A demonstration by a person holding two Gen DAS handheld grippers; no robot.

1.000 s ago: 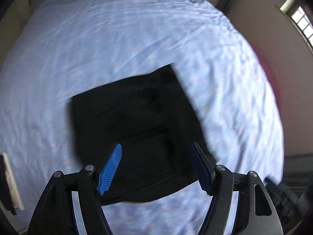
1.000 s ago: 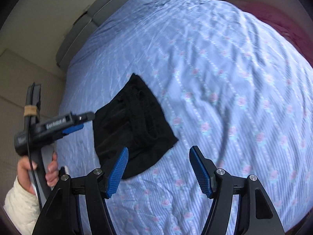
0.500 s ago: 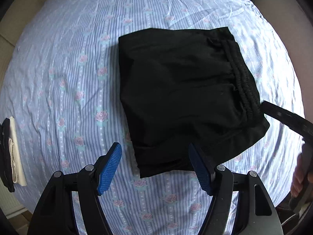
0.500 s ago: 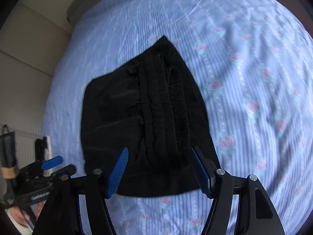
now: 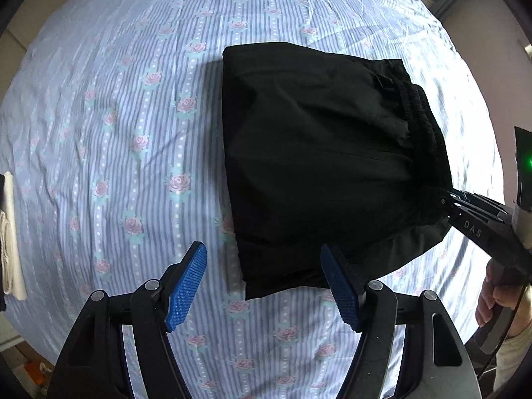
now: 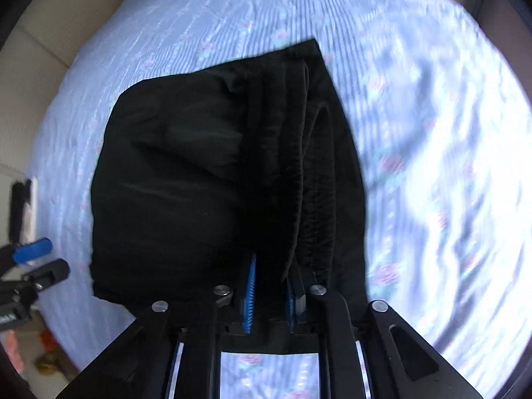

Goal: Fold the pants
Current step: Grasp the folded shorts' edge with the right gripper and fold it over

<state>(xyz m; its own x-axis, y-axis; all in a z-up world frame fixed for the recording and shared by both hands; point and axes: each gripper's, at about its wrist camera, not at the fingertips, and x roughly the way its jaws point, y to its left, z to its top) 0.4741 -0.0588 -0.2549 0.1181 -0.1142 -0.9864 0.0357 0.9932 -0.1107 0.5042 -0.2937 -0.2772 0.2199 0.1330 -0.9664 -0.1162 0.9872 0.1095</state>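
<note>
- The black pants (image 5: 319, 166), already folded into a compact bundle, are seen lying on the bed, on its striped, rose-printed sheet (image 5: 133, 133), around the middle of the visible sheet and somewhat towards its right edge in the left wrist view.
- The elastic waistband (image 6: 312, 173) has been taken between the fingers of the right gripper (image 6: 269, 296); half a second ago those fingers were spread wide above the cloth, and now they are drawn close together with a gathered fold of the waistband clamped between the blue pads (image 6: 250, 286).
- In the left wrist view the same grip is seen from the side: the right gripper (image 5: 447, 199) is met at the waistband end of the bundle, with the person's hand (image 5: 495, 292) below it.
- The left gripper (image 5: 266, 282) has been brought nearer to the near corner of the bundle than it was a second ago; its fingers (image 5: 186, 282) are held wide apart and nothing is gripped, with the corner of the cloth between and just beyond them.
- From this it is judged that the folding is largely done, and that a last fold, or a lift and repositioning of the bundle, is being prepared.
- A second hold by the left gripper on the near corner would probably be needed, lest the layers slide apart when the waistband is raised.
</note>
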